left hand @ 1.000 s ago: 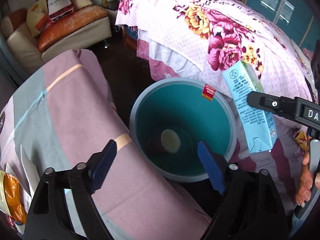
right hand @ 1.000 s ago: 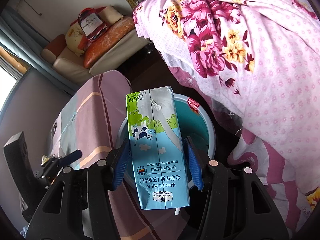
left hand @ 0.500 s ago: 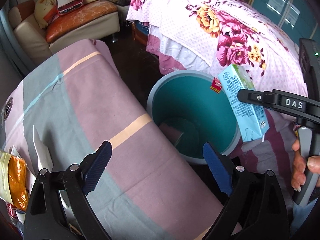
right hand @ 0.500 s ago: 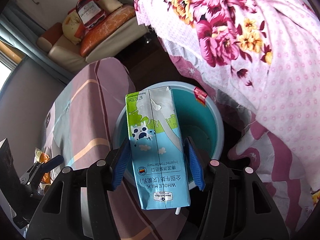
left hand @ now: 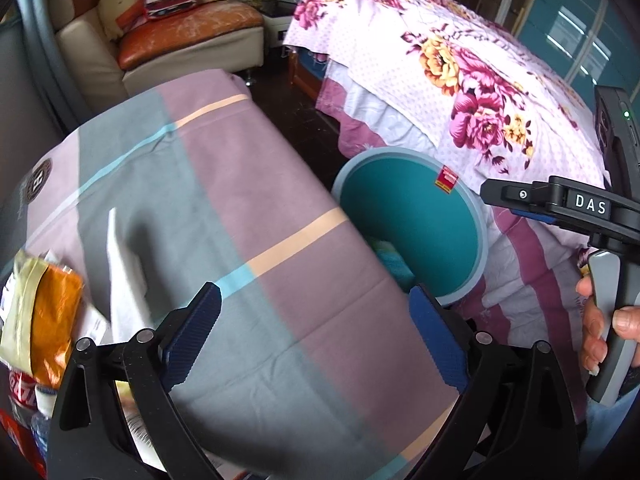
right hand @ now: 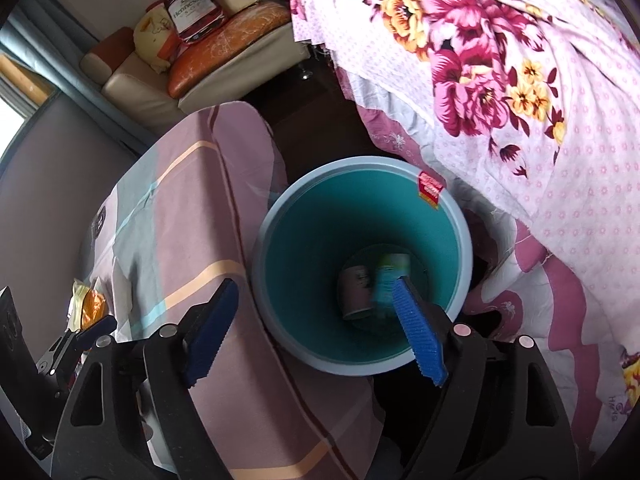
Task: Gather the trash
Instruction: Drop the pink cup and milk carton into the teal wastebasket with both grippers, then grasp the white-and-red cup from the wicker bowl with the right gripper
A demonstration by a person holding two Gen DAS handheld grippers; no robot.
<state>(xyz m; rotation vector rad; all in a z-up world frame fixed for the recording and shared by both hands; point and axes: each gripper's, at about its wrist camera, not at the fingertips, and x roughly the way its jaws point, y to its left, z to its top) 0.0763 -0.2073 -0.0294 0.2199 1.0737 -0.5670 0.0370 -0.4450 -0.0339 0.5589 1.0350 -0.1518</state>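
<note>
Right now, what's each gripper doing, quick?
Left gripper: jaws opening, nothing between them.
Right gripper: jaws opening, empty, over the bin.

Stuff at the bottom of the teal bin [right hand: 280,240] is a smear: a carton [right hand: 390,280] blurred past reading, partly behind the right gripper's blue finger [right hand: 418,340], plus a greyish can-like thing [right hand: 356,290] I can't identify. From the left wrist, the cloth-covered counter [left hand: 248,184] hides the bin's bottom, and the snack packets [left hand: 44,304] are cut off at the edge.
</note>
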